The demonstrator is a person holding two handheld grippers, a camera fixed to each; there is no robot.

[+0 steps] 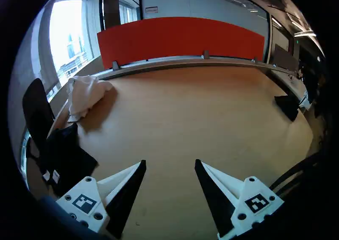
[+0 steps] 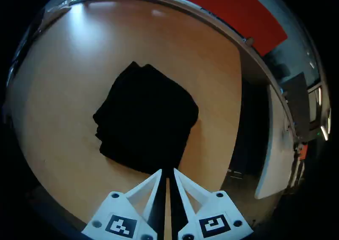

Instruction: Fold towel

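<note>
Blk towel (image 2: 146, 121) — 1, folded; wht cloth (image 1: 84, 94) — 1.

Black towel (image 2: 146, 121); tan table (image 2: 59, 79); red partition (image 1: 178, 39); white cloth (image 1: 84, 94); left tongs (image 1: 170, 164), right tongs (image 2: 168, 172) white, black pads.

A wooden table (image 1: 190, 113) is stretching ahead of the left gripper (image 1: 170, 163). A red divider (image 1: 178, 37) is standing along its far edge. A window (image 1: 68, 37) is glowing far ahead to the left, and a black chair (image 1: 36, 108) is sitting nearer on that side. Right of the right gripper (image 2: 168, 171), a white desk (image 2: 275, 155) is standing apart from the table.
</note>
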